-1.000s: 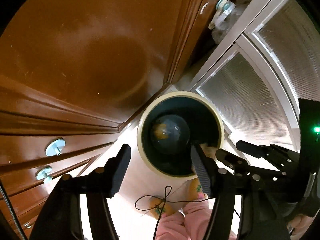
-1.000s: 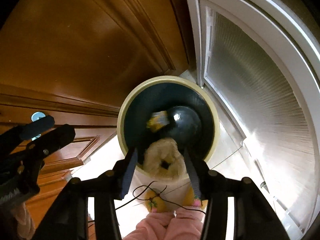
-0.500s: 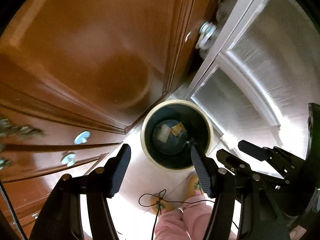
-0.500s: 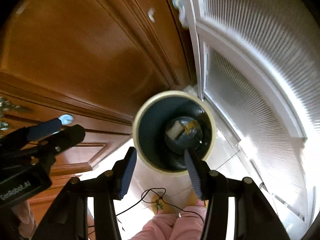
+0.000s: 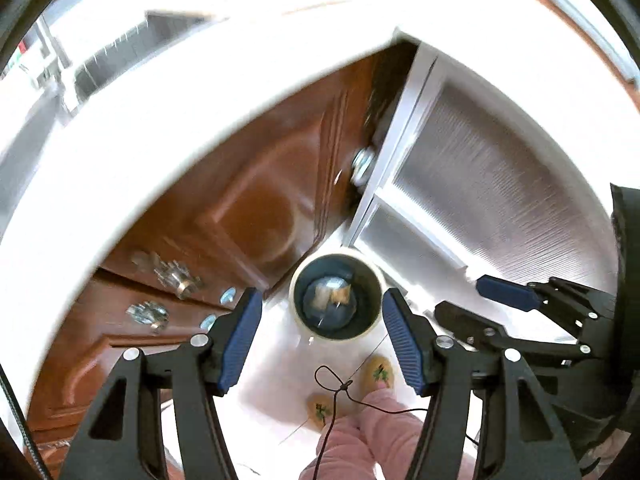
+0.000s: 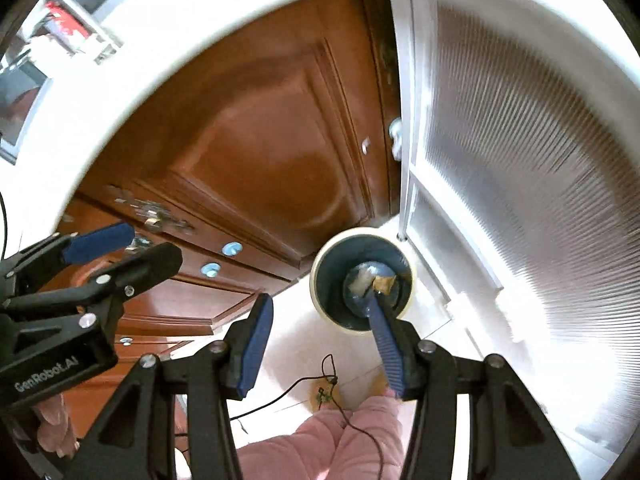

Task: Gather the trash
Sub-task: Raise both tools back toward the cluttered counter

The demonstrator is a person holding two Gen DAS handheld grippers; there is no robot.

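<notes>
Saw a cream bin [image 5: 297, 309] with dark blue inside, brown wood doors [image 6: 256, 152], pink trousers [image 5: 360, 432], yellow slippers [image 5: 378, 372] with green marks, blue ribbed pads [image 6: 256, 344]

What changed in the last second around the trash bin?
Both grippers, left gripper and right gripper, rose away from the trash bin, bringing the white countertop into view. The pale wad went from the right jaws into the bin. Both stay open and empty.
</notes>
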